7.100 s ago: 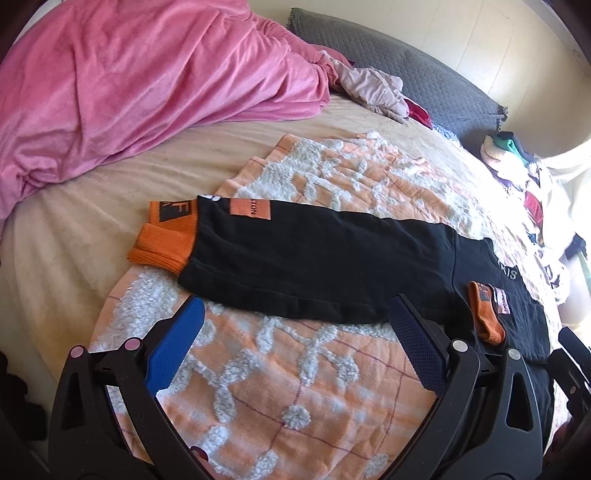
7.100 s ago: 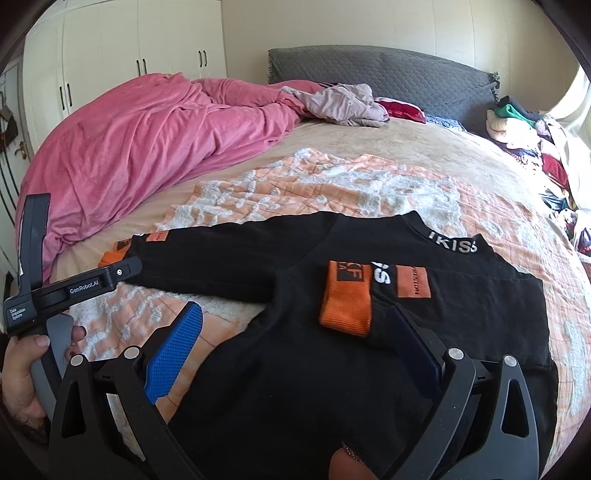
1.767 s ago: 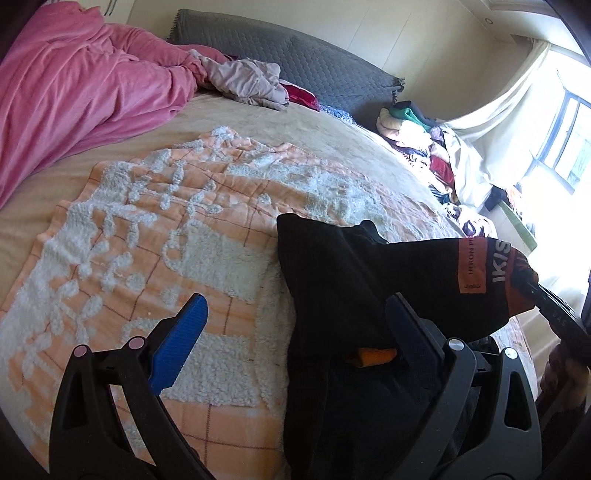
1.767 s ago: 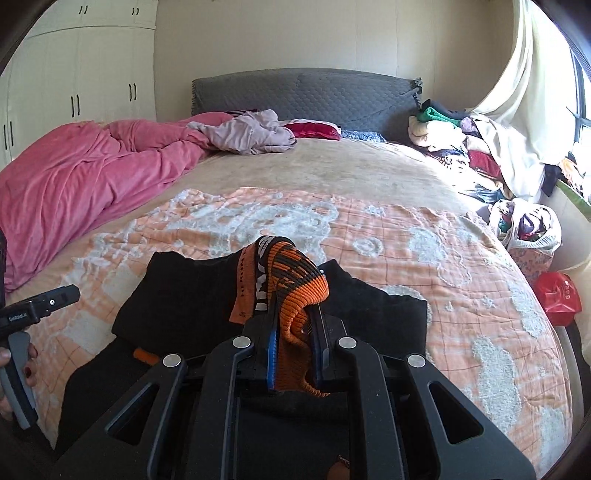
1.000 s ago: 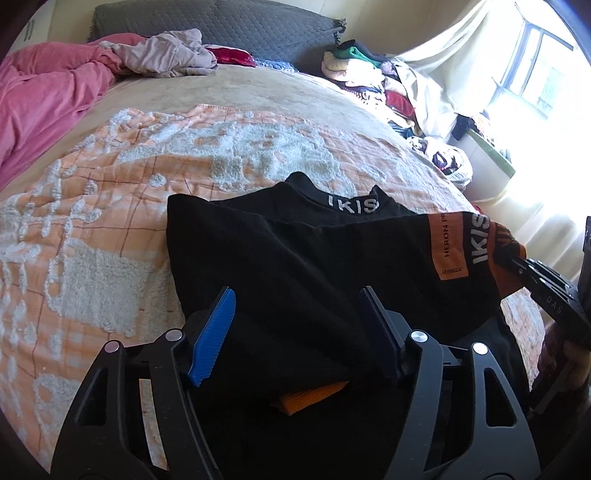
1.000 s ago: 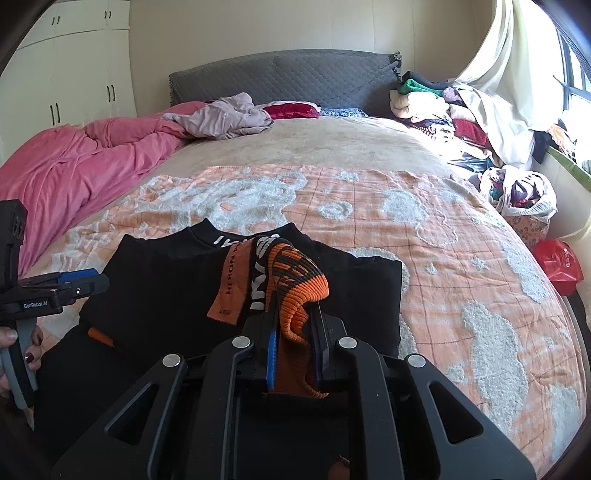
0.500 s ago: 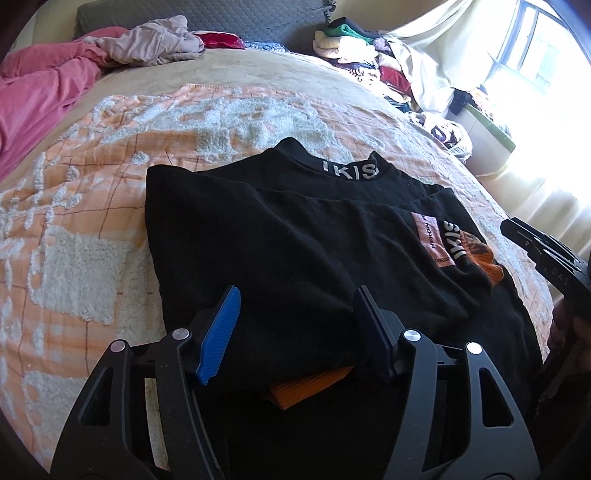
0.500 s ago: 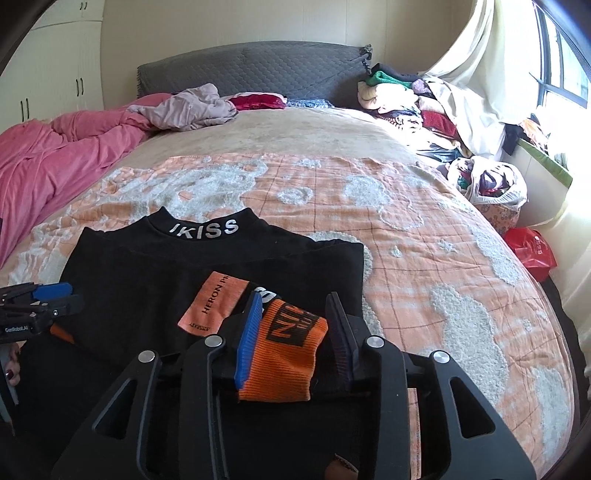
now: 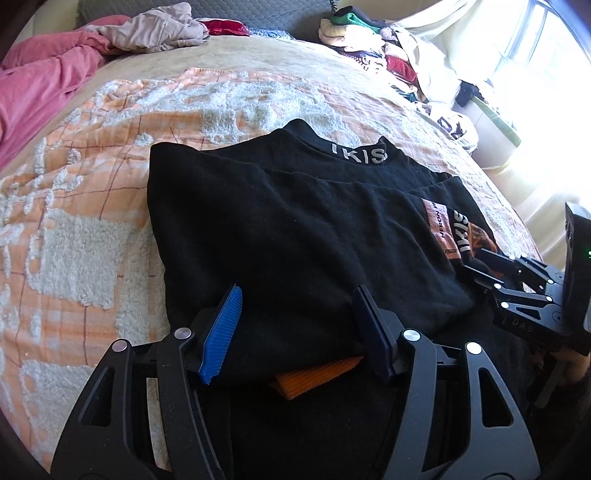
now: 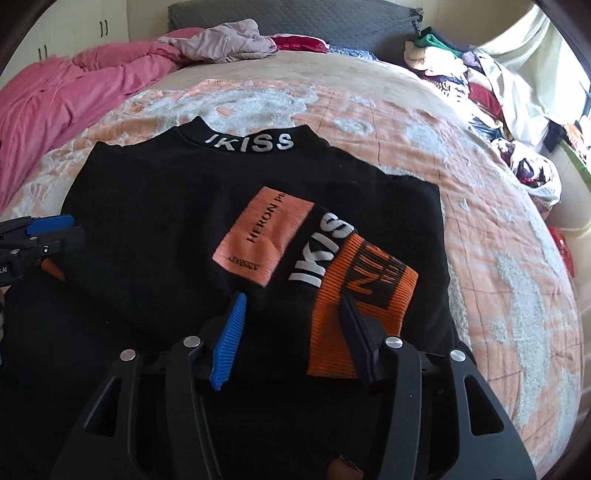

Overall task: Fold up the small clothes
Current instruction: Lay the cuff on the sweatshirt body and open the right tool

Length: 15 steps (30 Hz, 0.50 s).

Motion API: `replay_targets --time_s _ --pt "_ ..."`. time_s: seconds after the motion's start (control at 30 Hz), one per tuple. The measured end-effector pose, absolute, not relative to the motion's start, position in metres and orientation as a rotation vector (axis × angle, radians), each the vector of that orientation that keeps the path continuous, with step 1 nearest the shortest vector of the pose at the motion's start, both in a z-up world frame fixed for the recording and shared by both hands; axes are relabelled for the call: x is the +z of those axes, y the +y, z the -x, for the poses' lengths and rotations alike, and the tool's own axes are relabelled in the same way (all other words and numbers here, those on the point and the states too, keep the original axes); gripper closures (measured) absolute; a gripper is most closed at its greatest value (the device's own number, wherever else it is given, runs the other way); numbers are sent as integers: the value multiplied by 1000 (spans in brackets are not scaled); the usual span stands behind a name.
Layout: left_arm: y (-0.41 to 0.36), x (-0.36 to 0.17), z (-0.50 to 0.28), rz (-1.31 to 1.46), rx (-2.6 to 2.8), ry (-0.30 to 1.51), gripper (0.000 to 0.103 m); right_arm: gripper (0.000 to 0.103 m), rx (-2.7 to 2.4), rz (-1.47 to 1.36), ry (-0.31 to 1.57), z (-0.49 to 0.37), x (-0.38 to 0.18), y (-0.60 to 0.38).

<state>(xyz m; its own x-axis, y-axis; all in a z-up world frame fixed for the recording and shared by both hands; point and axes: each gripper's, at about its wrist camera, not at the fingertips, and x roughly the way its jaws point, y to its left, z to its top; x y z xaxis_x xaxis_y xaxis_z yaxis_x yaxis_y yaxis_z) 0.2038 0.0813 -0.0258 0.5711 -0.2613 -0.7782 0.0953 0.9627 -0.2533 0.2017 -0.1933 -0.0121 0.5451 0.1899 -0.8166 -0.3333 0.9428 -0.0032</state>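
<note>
A small black sweater (image 9: 295, 221) (image 10: 155, 229) with a white-lettered collar lies on the orange and white blanket, both sleeves folded across its body. The right sleeve's orange cuff (image 10: 362, 306) and orange patch (image 10: 264, 236) lie on top. The other orange cuff (image 9: 317, 373) peeks out under the folded sleeve. My left gripper (image 9: 295, 321) is open, low over the sweater's near left part. My right gripper (image 10: 291, 328) is open, its jaws astride the sleeve end beside the cuff. The right gripper shows at right in the left wrist view (image 9: 517, 291).
An orange and white blanket (image 9: 85, 236) (image 10: 498, 229) covers the bed. A pink duvet (image 10: 66, 99) lies at the far left, a grey headboard cushion (image 10: 295, 18) at the back, piled clothes (image 10: 480, 81) at the right.
My right gripper carried the sleeve by its orange cuff across the sweater, laid it down and opened. My left gripper moved in over the sweater's left part and stayed open.
</note>
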Motion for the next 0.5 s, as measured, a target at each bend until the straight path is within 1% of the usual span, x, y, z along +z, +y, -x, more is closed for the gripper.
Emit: replay_targets --time_s 0.5 --pt "81 -21 -197 201 -198 931 48 50 325 114 897 -188 -3 -204"
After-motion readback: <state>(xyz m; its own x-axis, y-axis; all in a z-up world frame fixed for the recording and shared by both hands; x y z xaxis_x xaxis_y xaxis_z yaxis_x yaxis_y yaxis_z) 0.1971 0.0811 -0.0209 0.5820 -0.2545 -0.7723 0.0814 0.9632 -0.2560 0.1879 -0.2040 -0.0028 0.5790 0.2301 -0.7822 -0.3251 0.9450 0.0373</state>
